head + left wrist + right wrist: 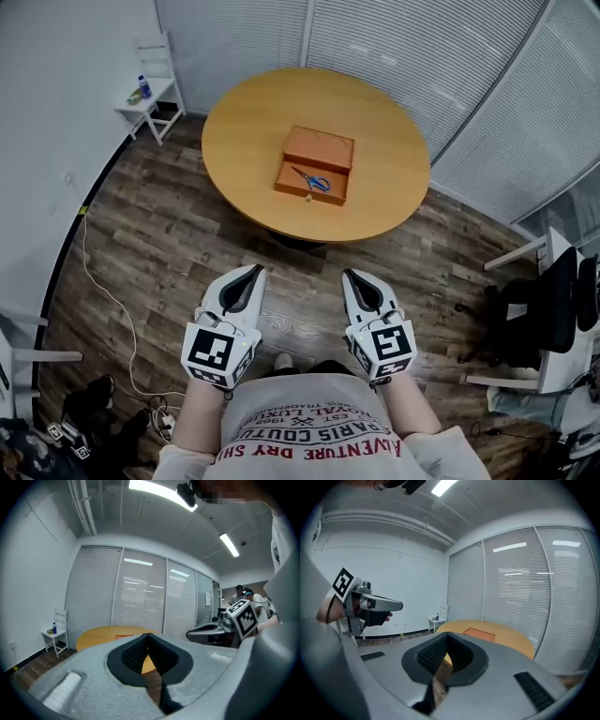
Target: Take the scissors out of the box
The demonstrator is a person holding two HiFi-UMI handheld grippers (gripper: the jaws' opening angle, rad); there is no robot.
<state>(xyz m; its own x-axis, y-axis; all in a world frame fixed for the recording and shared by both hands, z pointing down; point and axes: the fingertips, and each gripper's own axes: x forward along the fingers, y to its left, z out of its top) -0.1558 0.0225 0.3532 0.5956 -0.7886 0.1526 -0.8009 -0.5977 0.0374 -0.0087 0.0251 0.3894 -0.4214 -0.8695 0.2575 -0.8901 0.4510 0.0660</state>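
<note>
An open orange box (pixel 312 184) lies on the round wooden table (pixel 244 141), its lid (pixel 320 147) folded back on the far side. Blue-handled scissors (pixel 312 180) rest inside it. Both grippers hover over the floor on the near side of the table, well short of the box. My left gripper (pixel 255 270) is shut and holds nothing, its tips (pixel 148 634) meeting. My right gripper (pixel 349 275) is likewise shut and empty, tips (pixel 446 634) together. The box (pixel 479 633) shows ahead in the right gripper view.
A white chair (pixel 153 75) carrying a bottle (pixel 143 87) stands at the far left. Dark chairs (pixel 544 309) crowd the right side. A cable (pixel 103 291) runs along the wooden floor at the left. Blinds line the far walls.
</note>
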